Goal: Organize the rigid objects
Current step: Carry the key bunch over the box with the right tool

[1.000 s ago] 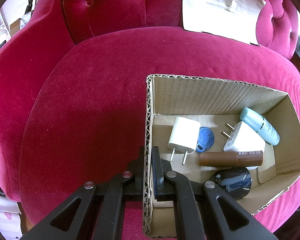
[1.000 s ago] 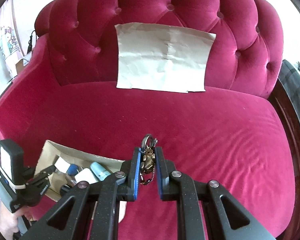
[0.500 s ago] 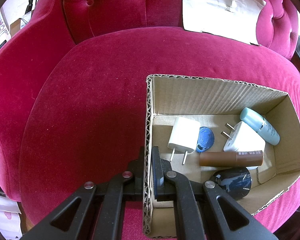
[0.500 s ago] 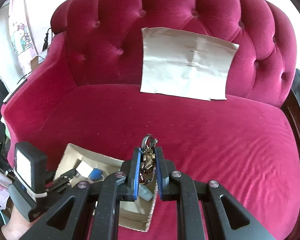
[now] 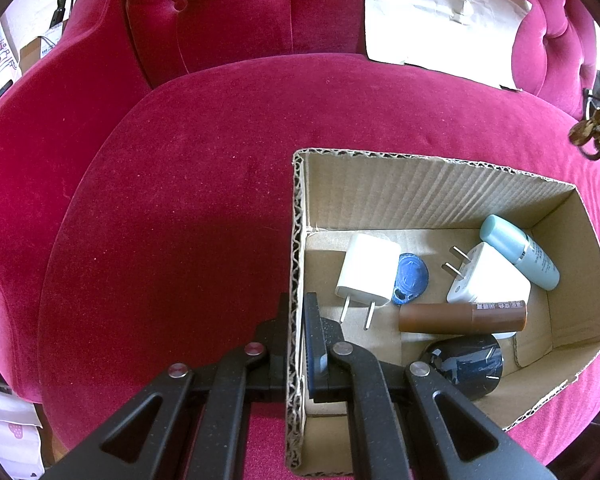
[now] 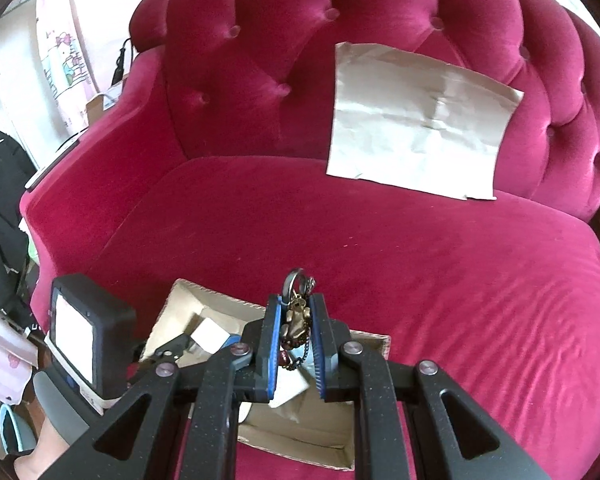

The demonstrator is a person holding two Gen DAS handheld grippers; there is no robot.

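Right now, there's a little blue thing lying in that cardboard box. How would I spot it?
Find the cardboard box on the red sofa seat and look at its floor by the left wall. The blue disc lies flat there, tucked against the white plug. It is the only dark blue, round, flat piece; the pale blue bottle is a cylinder.

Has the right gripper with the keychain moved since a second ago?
Yes. The right gripper, shut on the keychain, has swung left toward the cardboard box, which now sits beneath its fingers.

brown tube (image 5: 462, 316) label print, illegible
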